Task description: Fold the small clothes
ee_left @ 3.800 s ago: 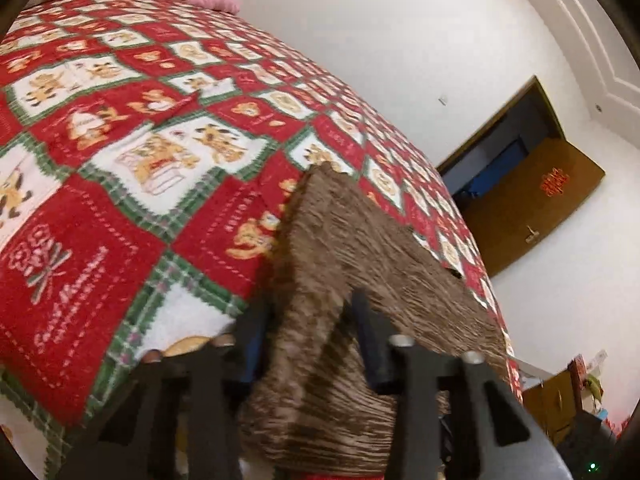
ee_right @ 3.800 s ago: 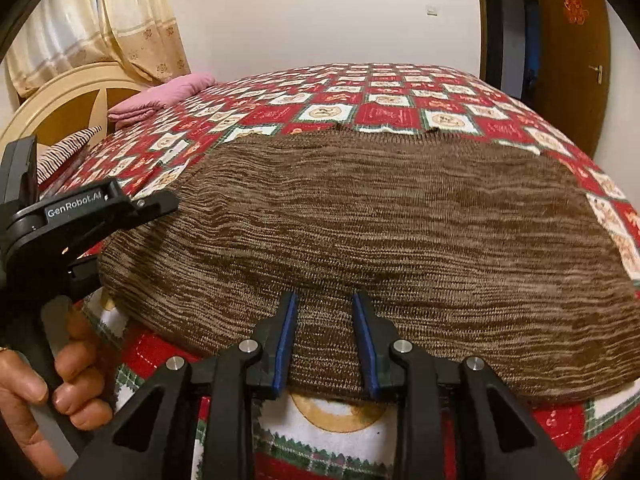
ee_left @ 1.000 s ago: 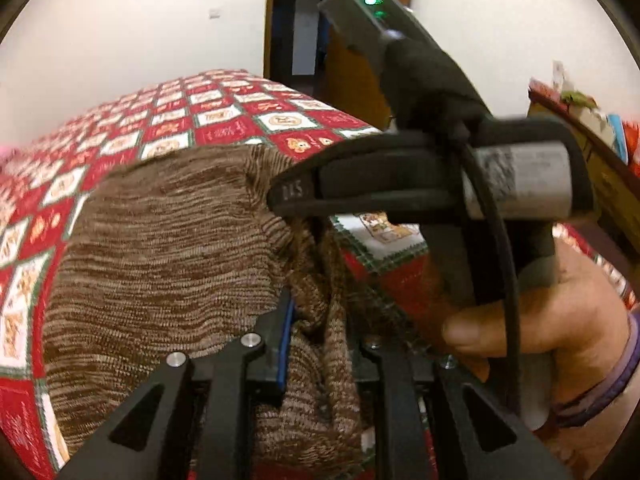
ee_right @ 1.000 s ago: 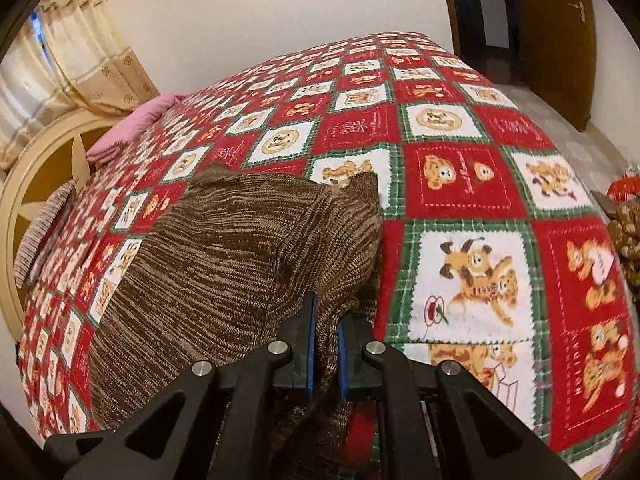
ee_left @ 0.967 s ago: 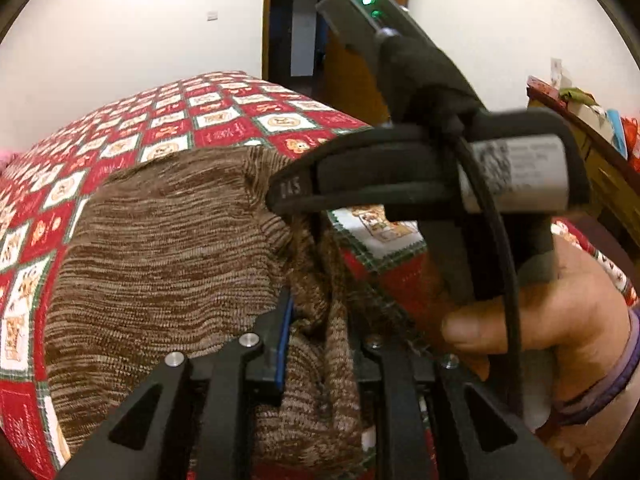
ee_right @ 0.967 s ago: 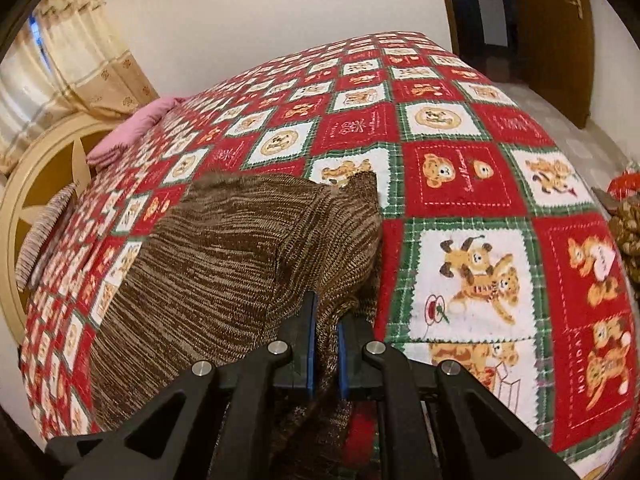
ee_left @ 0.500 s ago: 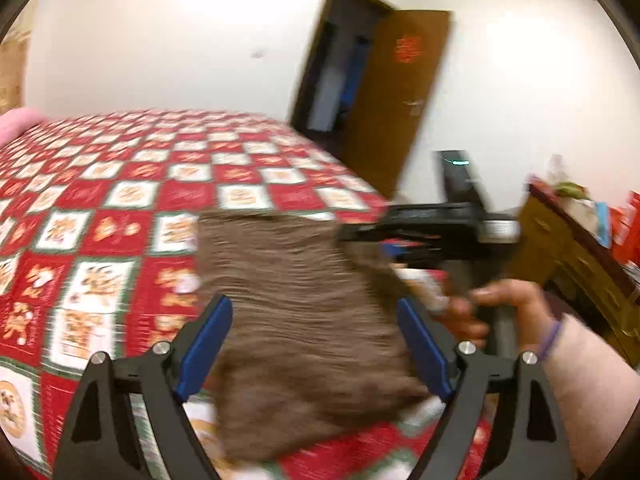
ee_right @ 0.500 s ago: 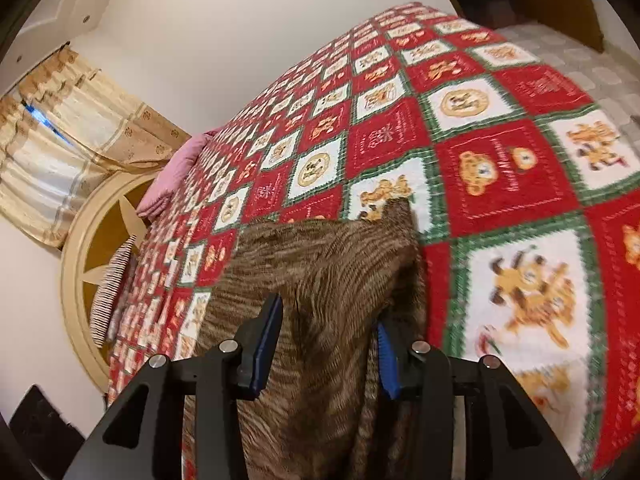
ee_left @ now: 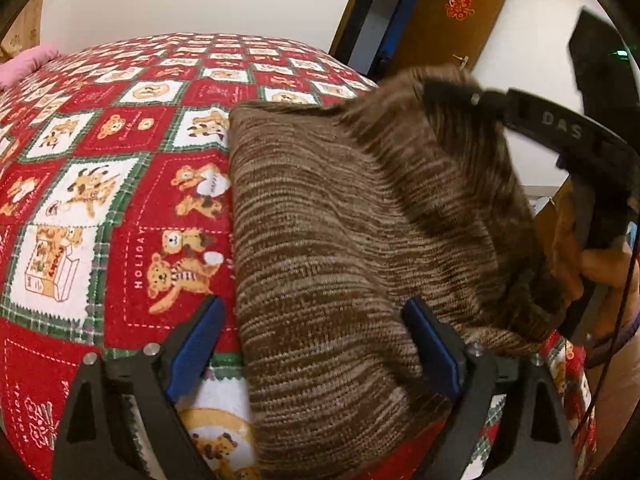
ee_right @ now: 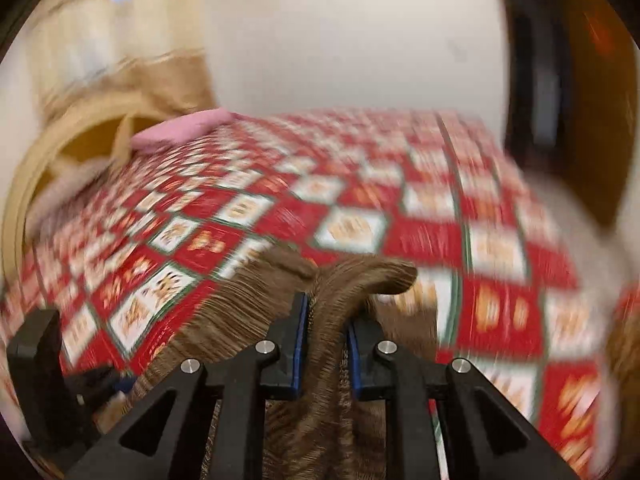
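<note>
A brown striped knit garment (ee_left: 340, 240) lies folded on the red Christmas quilt (ee_left: 120, 184). My left gripper (ee_left: 316, 344) is wide open and empty, its blue-padded fingers on either side of the garment's near end. My right gripper (ee_right: 325, 336) is shut on a bunched edge of the garment (ee_right: 332, 320) and lifts it above the quilt (ee_right: 400, 208). In the left wrist view the right gripper (ee_left: 460, 96) shows at the upper right, holding the raised edge. The right wrist view is motion-blurred.
A pink pillow (ee_right: 180, 132) and a cream headboard (ee_right: 48, 148) stand at the far end of the bed. A brown door (ee_left: 448, 16) and a dark doorway are beyond the bed. The left gripper's body (ee_right: 36, 360) shows at the lower left.
My left gripper has let go of the garment and opened wide. My right gripper briefly opened, then shut on the garment's edge again and now swings it upward fast.
</note>
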`<state>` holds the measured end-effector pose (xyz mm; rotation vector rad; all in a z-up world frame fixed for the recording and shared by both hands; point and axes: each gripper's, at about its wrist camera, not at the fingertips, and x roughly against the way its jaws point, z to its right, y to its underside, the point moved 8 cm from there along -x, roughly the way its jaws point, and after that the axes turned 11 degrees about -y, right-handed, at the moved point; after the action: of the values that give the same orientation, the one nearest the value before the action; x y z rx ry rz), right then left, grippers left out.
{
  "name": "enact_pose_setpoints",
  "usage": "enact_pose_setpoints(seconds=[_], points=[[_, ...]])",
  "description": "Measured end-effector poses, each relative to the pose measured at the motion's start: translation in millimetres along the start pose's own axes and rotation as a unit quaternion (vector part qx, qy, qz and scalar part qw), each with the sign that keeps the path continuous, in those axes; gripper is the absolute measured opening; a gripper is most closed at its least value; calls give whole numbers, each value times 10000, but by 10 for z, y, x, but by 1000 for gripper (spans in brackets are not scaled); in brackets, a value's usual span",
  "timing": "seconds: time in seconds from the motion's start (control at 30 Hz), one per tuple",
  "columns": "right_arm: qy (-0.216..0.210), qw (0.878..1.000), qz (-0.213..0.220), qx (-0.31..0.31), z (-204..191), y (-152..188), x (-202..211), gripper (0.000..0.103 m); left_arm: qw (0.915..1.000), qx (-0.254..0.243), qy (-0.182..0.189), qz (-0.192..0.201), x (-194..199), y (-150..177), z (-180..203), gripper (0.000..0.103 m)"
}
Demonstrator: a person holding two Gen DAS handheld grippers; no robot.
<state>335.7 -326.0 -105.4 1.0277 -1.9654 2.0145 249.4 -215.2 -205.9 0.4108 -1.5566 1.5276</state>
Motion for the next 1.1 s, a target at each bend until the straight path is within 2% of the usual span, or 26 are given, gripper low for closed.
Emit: enact_pose_setpoints(seconds=[0.03, 0.1, 0.17, 0.2, 0.23, 0.3, 0.4, 0.47, 0.53, 0.67, 0.8, 0.9, 0.97, 1.0, 1.03, 1.1], points=[[206, 9996, -76, 158, 44, 9, -44, 18, 10000, 15, 36, 0, 5, 5, 7, 94], [484, 9981, -360, -123, 308, 123, -180, 18, 10000, 22, 54, 5, 10, 8, -5, 94], [443, 9889, -900, -1094, 709, 467, -355, 18, 9999, 25, 101, 8, 20, -2, -53, 95], [373, 9837, -1018, -1433, 806, 584, -361, 18, 9999, 26, 116, 6, 26, 7, -52, 96], [262, 9777, -933, -1862, 906, 685, -298, 24, 9999, 22, 124, 2, 27, 11, -56, 96], [567, 9712, -627, -2227, 1042, 735, -52, 34, 9999, 7, 133, -3, 11, 5, -54, 98], [915, 9652, -335, -2427, 1081, 741, 357, 35, 9999, -32, 136, -20, -8, 5, -40, 100], [806, 9641, -180, -2525, 936, 757, 617, 35, 9999, -45, 139, -24, -10, 6, -32, 101], [405, 9688, -79, -2446, 618, 777, 826, 35, 9999, -37, 150, -22, -17, 1, -36, 101], [199, 9789, -358, -2004, -69, 958, 957, 35, 9998, 14, 220, -11, -26, -11, -56, 101], [280, 9817, -593, -1790, -405, 1186, 905, 35, 9996, 42, 263, -2, 2, 10, -70, 101], [360, 9825, -783, -1649, -492, 1309, 816, 35, 9998, -50, 169, -27, 33, 50, -70, 101], [674, 9813, -1000, -1499, -463, 1390, 717, 35, 9998, -188, 18, -61, 79, 117, -67, 101], [733, 9800, -1037, -1531, -445, 1426, 701, 27, 9996, -259, -23, -61, 106, 150, -70, 101], [718, 9779, -1045, -1662, -417, 1459, 699, 7, 9995, -312, -55, -47, 156, 199, -87, 101], [442, 9688, -860, -2283, -372, 1524, 784, 7, 9995, -310, 5, -44, 220, 265, -142, 101]])
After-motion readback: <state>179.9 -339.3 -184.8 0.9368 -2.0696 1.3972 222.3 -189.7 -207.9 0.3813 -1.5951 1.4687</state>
